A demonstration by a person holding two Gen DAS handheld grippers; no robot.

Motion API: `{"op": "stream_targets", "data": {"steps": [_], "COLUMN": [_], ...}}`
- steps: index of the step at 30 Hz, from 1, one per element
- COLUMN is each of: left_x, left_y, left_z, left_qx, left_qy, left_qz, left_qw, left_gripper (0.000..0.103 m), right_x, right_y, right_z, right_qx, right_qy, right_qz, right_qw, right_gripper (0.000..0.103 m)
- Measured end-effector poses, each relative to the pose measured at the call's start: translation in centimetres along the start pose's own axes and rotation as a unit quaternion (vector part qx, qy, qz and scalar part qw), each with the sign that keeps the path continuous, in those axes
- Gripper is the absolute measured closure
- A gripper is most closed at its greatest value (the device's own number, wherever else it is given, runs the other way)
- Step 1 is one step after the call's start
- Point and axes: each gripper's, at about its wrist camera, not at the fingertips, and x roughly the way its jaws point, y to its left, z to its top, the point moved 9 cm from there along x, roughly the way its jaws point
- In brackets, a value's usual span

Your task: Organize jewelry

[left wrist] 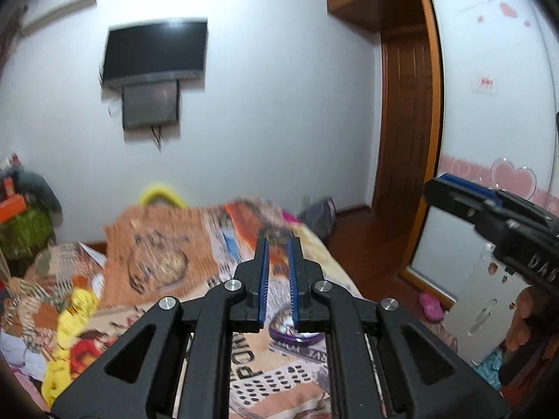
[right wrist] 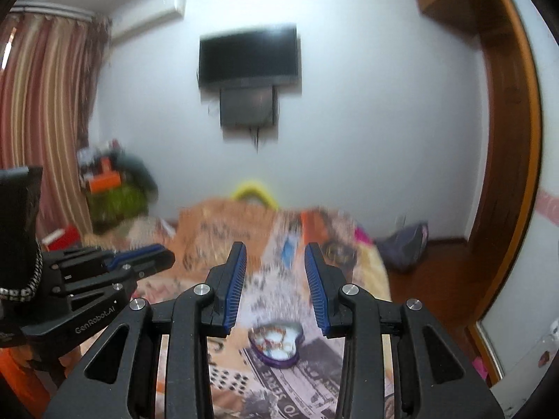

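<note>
Left tongs (left wrist: pixel 278 244) narrowly parted, right tongs (right wrist: pixel 276 249) wide, both empty above purple-rimmed tin (right wrist: pixel 276 344) mid-bed.

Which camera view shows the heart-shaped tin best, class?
The right wrist view: the tin lies open in full sight between the right gripper fingers, with trinkets inside. In the left wrist view the left gripper hides most of it; only a purple rim shows.

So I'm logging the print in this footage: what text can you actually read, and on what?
"GenRobot.AI": side of the left claw.
"DAG", cut off: side of the right claw.
"TO SERVE": bedspread, upside down.
"PUNCH", mirrored and uncertain: bedspread, left view.
Orange bag print and wardrobe door sticker: too blurred.
</note>
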Motion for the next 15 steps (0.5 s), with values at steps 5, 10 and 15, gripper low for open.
{"op": "stream_targets", "data": {"steps": [5,10,15], "left_x": [-5.7,-9.1,-10.8], "left_y": [0.2,0.8,1.0], "left_z": [1.4,1.3,0.9], "left_qx": [0.001,-0.011,-0.002], "left_qy": [-0.068,-0.090,-0.106], "left_qz": [0.019,0.035,0.051], "left_qw": [0.9975,0.9952,0.9931], "left_gripper": [0.055,0.031,0.016], "right_x": [-5.1,-6.7,-6.8], "right_y": [1.6,2.3,2.8], "right_z": [2.2,1.9,0.9], "right_qx": [0.000,0.001,0.009], "right_qy": [-0.074,-0.096,-0.100], "right_qz": [-0.019,-0.044,-0.057], "right_qw": [0.997,0.994,0.993], "right_gripper": [0.072,0.061,0.019]}}
